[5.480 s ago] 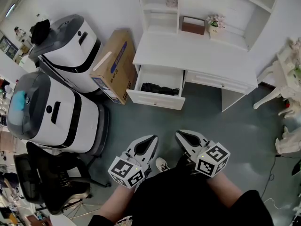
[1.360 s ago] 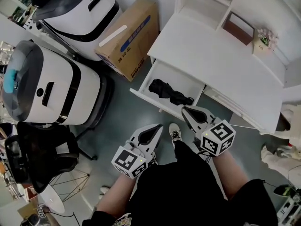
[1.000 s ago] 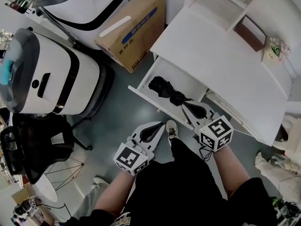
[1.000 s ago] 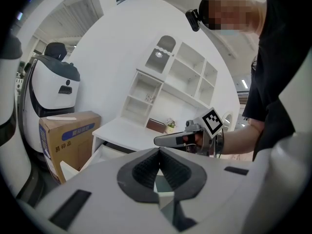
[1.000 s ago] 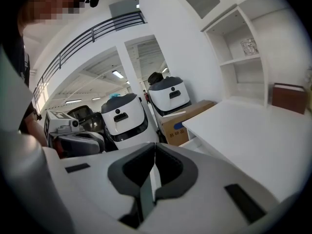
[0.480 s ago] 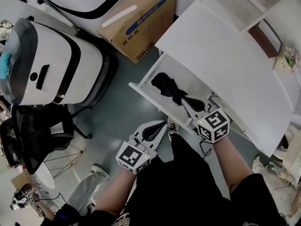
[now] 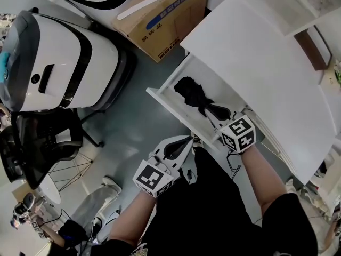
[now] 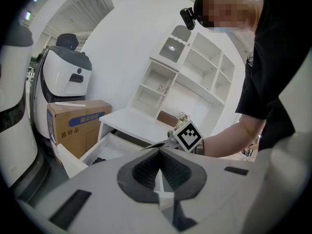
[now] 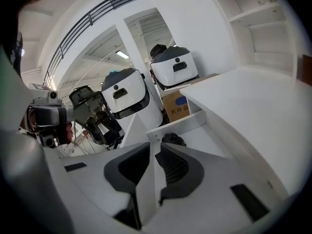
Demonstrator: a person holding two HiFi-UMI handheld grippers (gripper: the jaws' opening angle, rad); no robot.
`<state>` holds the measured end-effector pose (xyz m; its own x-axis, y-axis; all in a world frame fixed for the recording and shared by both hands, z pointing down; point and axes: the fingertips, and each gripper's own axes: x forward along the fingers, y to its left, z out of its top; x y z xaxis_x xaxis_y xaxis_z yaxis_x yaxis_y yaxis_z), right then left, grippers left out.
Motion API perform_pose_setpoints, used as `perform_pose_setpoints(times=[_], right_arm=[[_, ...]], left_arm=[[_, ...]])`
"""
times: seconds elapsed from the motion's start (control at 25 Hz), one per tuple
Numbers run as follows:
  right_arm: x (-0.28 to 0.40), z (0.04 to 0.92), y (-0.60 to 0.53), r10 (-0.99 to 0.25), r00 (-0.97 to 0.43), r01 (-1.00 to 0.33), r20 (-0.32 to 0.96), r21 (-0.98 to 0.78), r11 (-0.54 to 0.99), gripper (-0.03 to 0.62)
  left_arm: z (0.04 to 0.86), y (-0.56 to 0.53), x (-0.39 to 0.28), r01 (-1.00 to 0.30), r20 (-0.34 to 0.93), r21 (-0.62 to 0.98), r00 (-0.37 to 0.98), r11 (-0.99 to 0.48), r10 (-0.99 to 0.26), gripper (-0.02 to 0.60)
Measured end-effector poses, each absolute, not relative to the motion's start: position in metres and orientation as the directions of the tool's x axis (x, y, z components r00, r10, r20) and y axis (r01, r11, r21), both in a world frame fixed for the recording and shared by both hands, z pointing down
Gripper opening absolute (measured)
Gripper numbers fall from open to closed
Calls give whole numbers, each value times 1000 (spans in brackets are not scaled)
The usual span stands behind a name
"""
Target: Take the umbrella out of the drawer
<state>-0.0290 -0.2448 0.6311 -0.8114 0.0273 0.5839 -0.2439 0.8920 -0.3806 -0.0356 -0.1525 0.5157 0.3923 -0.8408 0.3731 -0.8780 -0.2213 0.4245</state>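
Observation:
A folded black umbrella (image 7: 193, 95) lies inside the open white drawer (image 7: 169, 106) under the desk. My right gripper (image 7: 217, 116) hangs just over the drawer's near right end, at the umbrella's near tip. Its jaws are opening by a narrow gap with nothing between them. In the right gripper view the umbrella (image 9: 173, 139) shows just beyond the right gripper (image 9: 153, 149). My left gripper (image 7: 187, 140) stays outside the drawer front, lower and to the left, shut and empty. The left gripper (image 8: 159, 151) points toward the drawer (image 8: 73, 161).
The white desk top (image 7: 256, 63) overhangs the drawer's back. A cardboard box (image 7: 160, 15) and two large white machines (image 7: 58, 52) stand left of the drawer. A black office chair (image 7: 37, 153) is at the left edge, with grey floor (image 7: 133, 127) in between.
My right gripper has sunk from in front of the drawer to its near right end, over the umbrella's tip. The left gripper dropped a little. The drawer now looks closer.

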Motion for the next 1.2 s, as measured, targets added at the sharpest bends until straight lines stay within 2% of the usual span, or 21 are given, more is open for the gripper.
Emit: perform_pose_setpoints(times=[0.04, 0.16, 0.52, 0.88, 1.2], right_arm=[[-30, 638, -245, 30, -806, -245, 591, -380, 892, 74], [-34, 659, -247, 25, -788, -244, 615, -349, 905, 80], [-37, 729, -249, 79, -690, -225, 720, -316, 922, 175], [-38, 780, -245, 134, -591, -194, 796, -301, 934, 212], [-47, 803, -247, 125, -552, -138, 824, -238, 961, 216]], left_arm=[[517, -152, -36, -878, 375, 427, 391, -218, -841, 5], [523, -151, -35, -876, 380, 434, 390, -210, -839, 5], [533, -154, -43, -878, 395, 447, 365, -170, -843, 5], [539, -142, -52, -873, 406, 474, 331, -114, -852, 5], [543, -137, -62, -873, 404, 481, 308, -86, -861, 5]])
